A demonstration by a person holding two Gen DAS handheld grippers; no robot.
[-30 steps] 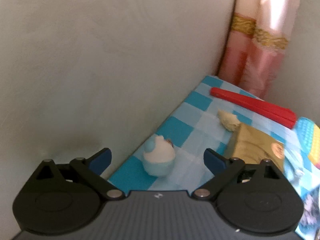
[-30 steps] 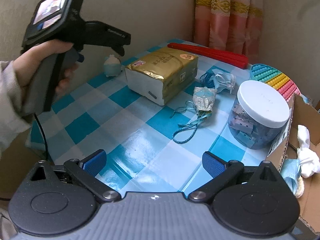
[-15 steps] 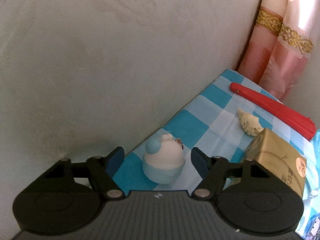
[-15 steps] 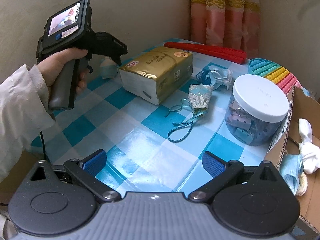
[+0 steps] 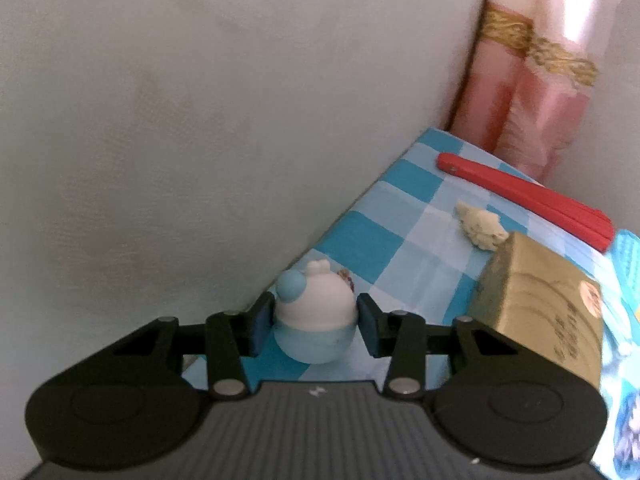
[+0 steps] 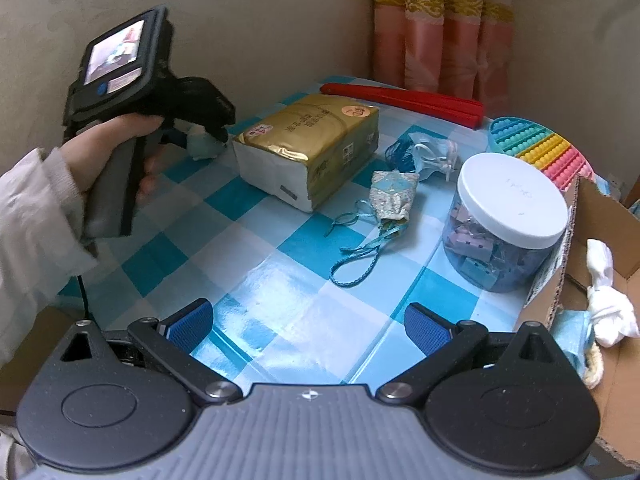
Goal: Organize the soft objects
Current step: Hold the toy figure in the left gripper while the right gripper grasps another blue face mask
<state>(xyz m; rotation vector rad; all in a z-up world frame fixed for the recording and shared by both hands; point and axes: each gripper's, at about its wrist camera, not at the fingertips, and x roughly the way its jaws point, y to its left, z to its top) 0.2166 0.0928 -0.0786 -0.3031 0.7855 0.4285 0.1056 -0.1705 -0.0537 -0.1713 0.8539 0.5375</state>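
Note:
A small soft toy [image 5: 314, 308], white on top and pale blue below, stands on the blue checked tablecloth [image 5: 404, 240] close to the wall. My left gripper [image 5: 314, 326] is closing on it, and its blue pads touch the toy on both sides. The right wrist view shows that gripper in a person's hand [image 6: 116, 140], with the toy [image 6: 202, 146] at its tip. My right gripper [image 6: 308, 324] hangs open over the near part of the cloth with nothing between its fingers. A cream shell-shaped soft piece [image 5: 482, 230] lies further back.
A gold tissue pack [image 6: 312, 148], a drawstring pouch [image 6: 394, 196], a tangle of blue cord and a mask [image 6: 424, 152], a white-lidded jar [image 6: 508, 216], a red folded fan [image 6: 404, 98] and a rainbow bubble mat [image 6: 540, 148] lie on the table. A cardboard box [image 6: 600, 216] at right holds white cloth [image 6: 608, 304].
The left gripper's jaws have come together from wide open until they reach the toy's sides, and the gripper has edged up to it. The right gripper has stayed where it was.

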